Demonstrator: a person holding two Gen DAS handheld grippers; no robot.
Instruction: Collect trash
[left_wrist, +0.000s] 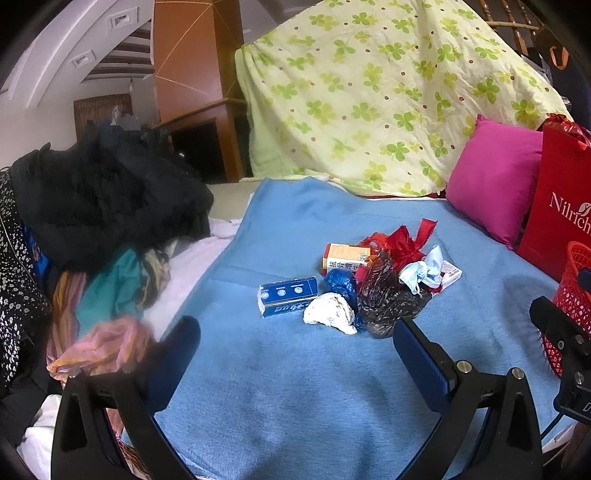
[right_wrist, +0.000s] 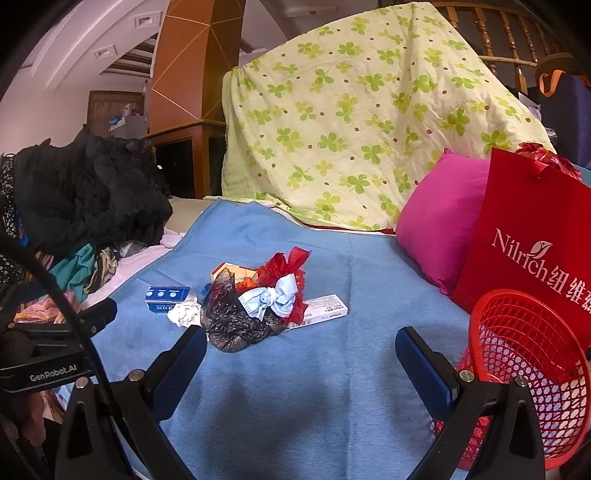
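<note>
A heap of trash lies on the blue blanket (left_wrist: 280, 376): a blue box (left_wrist: 288, 296), a crumpled white tissue (left_wrist: 330, 313), a blue bag (left_wrist: 341, 282), a dark plastic bag (left_wrist: 388, 301), a red ribbon bag (left_wrist: 400, 242), an orange box (left_wrist: 345, 255), a crumpled face mask (left_wrist: 424, 271) and a flat white box (right_wrist: 321, 308). My left gripper (left_wrist: 295, 343) is open just in front of the heap, holding nothing. My right gripper (right_wrist: 301, 349) is open too, nearer than the dark plastic bag (right_wrist: 236, 319). A red mesh basket (right_wrist: 524, 369) lies tipped at the right.
A pile of dark and coloured clothes (left_wrist: 99, 206) fills the left side. At the back hangs a clover-print quilt (left_wrist: 376, 96). A pink cushion (left_wrist: 496, 181) and a red paper bag (right_wrist: 532, 236) stand at the right behind the basket.
</note>
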